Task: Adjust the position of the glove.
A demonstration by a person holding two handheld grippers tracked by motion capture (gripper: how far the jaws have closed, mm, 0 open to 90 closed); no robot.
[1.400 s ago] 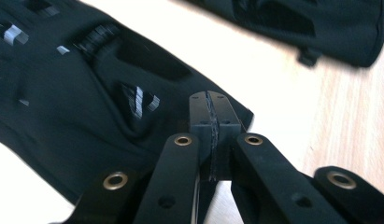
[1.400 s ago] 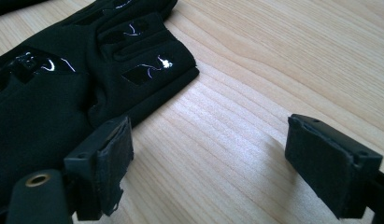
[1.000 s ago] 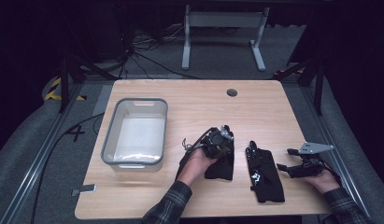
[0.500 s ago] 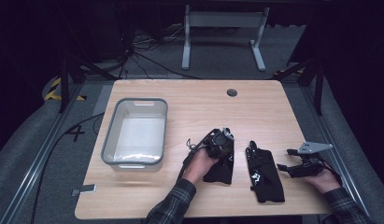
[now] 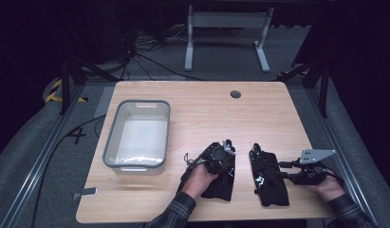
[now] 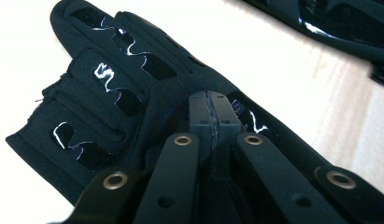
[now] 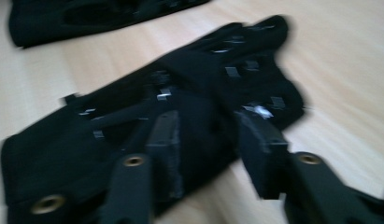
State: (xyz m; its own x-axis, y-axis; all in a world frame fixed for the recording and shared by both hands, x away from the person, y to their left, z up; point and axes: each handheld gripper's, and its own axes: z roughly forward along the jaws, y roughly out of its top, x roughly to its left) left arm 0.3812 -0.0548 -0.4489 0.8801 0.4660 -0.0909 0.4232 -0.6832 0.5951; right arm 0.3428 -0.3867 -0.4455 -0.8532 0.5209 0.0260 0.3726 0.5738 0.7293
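Pale desk (image 5: 192,109): left gripper (image 6: 211,109) is pinched shut on one glove (image 6: 133,93) — right gripper (image 7: 213,140), jaws just closing yet apart, is aimed along the other glove (image 7: 189,93), lying lengthwise ahead.

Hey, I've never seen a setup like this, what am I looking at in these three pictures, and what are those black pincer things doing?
A person sits at a light wooden table and holds a hand-held two-jaw gripper in each hand; there is no robot arm. The wide picture comes from a camera above, looking down on the table. The other two come from small cameras riding on the grippers, looking along their black jaws.

On the table lie two black fabric gloves and an empty grey-rimmed plastic bin. The left gripper has its jaws fully together, over the left glove; whether it pinches the fabric I cannot tell. The right gripper has just been closing its jaws, which stand apart over the right glove; that view is blurred, so I cannot tell whether they touch it.
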